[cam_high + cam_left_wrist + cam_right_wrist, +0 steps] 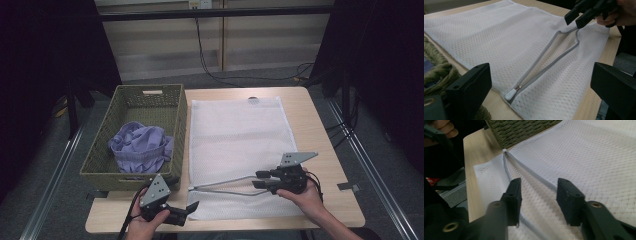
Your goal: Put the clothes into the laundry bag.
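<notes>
High view: the flat white mesh laundry bag [235, 145] lies at the woven green basket's [100, 165] three o'clock; the right gripper [259, 179] works its unzipped mouth.

Left gripper view: the left gripper [541, 92], jaws spread, faces the white zipper pull [511, 94] (presumably steadying).

Right gripper view: jaws spread, straddling the grey zipper tape [534, 178], pinching nothing.

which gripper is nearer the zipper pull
Left. The left gripper sits just beside the zipper pull at the bag's near left corner; the right gripper is at the zipper's far end.

Overhead plus two close tongs-mounted views
</notes>
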A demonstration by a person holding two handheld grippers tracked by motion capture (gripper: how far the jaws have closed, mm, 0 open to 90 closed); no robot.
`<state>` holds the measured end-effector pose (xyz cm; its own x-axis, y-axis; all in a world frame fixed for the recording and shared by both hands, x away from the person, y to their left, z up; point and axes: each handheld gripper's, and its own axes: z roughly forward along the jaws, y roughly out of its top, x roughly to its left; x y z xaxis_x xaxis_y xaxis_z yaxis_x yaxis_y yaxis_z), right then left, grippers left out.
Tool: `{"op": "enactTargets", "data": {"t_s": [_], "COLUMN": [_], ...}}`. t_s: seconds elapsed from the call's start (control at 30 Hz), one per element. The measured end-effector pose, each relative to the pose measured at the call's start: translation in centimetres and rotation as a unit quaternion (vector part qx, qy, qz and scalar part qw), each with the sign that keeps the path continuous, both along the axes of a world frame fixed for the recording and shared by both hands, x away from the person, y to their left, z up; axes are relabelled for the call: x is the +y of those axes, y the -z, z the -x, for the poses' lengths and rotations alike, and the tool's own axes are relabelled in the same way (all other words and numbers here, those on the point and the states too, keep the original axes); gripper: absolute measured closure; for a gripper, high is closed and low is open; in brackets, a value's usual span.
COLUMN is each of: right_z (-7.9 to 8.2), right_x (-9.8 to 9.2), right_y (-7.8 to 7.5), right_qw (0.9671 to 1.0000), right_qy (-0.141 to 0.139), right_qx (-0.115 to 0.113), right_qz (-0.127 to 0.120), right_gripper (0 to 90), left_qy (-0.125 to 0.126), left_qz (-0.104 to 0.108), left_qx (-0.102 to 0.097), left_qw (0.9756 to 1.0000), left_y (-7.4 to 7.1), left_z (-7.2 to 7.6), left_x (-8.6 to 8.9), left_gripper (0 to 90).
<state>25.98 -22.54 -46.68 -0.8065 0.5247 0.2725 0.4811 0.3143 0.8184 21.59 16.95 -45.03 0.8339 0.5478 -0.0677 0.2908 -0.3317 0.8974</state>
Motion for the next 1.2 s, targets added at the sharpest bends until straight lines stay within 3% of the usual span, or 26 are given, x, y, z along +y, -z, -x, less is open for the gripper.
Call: {"op": "enactTargets", "data": {"t_s": [0.33, 0.63, 0.9, 1.07, 1.1, 1.13, 1.2], "right_z": [-3.5, -3.8, -4.3, -4.2, -4.1, -4.1, -4.2], "right_x": [1.6, 1.9, 2.6, 2.8, 2.9, 2.9, 2.9], "right_y": [0.2, 1.5, 3.4, 3.7, 3.8, 3.8, 3.9], "right_qw": [0.9996, 0.9987, 0.9953, 0.9953, 0.9952, 0.9952, 0.9954], "right_qy": [-0.012, -0.013, -0.018, -0.025, -0.018, -0.018, -0.007], "right_qx": [0.013, 0.013, 0.037, 0.037, 0.034, 0.034, 0.035], "right_qz": [0.021, 0.048, 0.088, 0.086, 0.09, 0.09, 0.089], "right_gripper": [46.3, 40.8, 37.0, 57.2, 68.1, 68.1, 80.5], "left_qy": [0.003, 0.006, 0.006, 0.005, 0.008, 0.008, 0.009], "left_qz": [-0.006, -0.009, -0.015, -0.022, -0.019, -0.019, -0.021], "left_qx": [0.001, -0.003, -0.001, -0.003, -0.001, -0.001, -0.002], "left_qw": [1.0, 0.9999, 0.9999, 0.9997, 0.9998, 0.9998, 0.9997], "left_y": [0.1, 0.0, 0.1, 0.0, 0.0, 0.0, 0.0], "left_z": [-0.1, 0.2, 0.2, 0.2, 0.2, 0.2, 0.1], "left_x": [-0.3, -0.2, -0.3, -0.2, -0.3, -0.3, -0.3], "left_gripper": [3.6, 3.5, 3.8, 3.8, 3.8, 3.8, 3.7]}}
